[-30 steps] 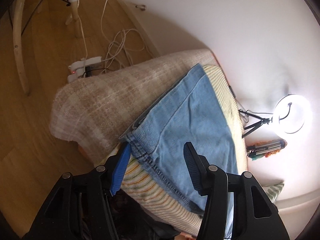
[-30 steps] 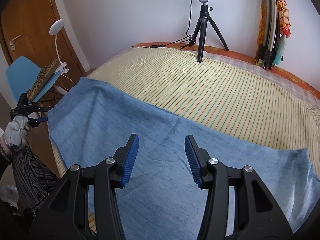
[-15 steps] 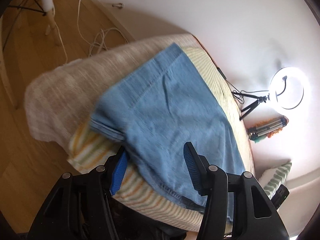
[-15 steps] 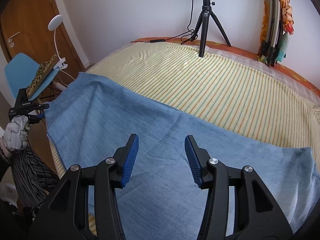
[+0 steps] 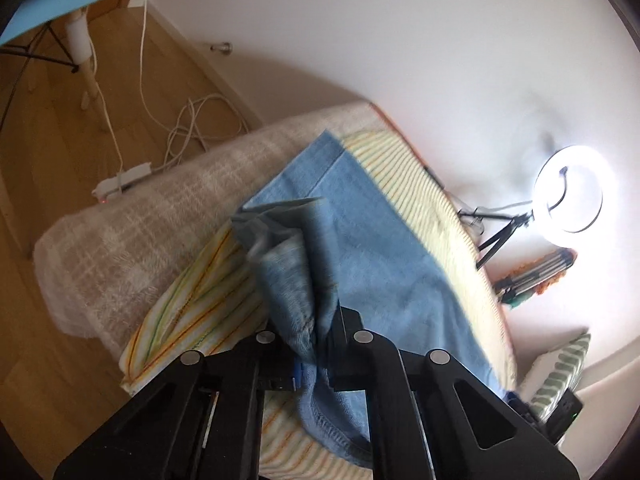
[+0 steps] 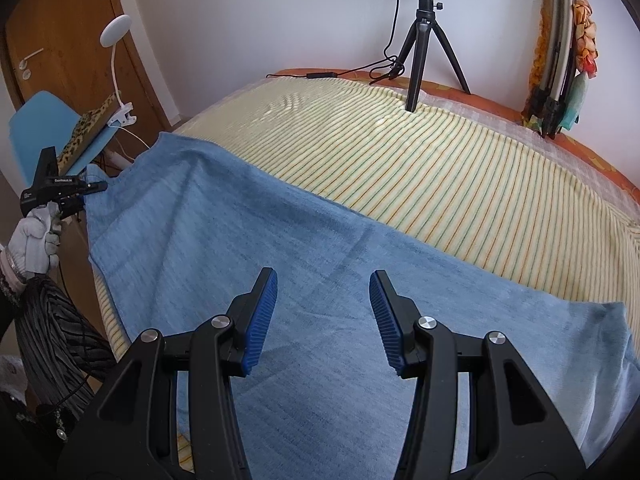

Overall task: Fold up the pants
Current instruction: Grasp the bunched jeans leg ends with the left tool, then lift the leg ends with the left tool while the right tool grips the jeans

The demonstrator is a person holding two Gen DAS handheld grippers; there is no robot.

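Light blue pants (image 6: 248, 248) lie spread across the striped bed sheet (image 6: 460, 168). In the left wrist view my left gripper (image 5: 316, 340) is shut on a bunched edge of the pants (image 5: 380, 248) at the bed's corner, and the cloth folds up between its jaws. From the right wrist view that left gripper (image 6: 86, 190) shows at the far left, held by a gloved hand (image 6: 32, 236) at the pants' end. Just over the middle of the pants my right gripper (image 6: 322, 284) stands open with nothing between its blue pads.
A ring light on a tripod (image 6: 424, 40) stands at the bed's far side. A blue chair (image 6: 28, 132) with a clip lamp is by the left edge. A checked blanket (image 5: 132, 216) hangs over the bed's end, with a power strip (image 5: 124, 176) and cables on the floor.
My left gripper has shut on the pants' edge and raised it a little, so the cloth bunches up. The right gripper has kept still and stays open.
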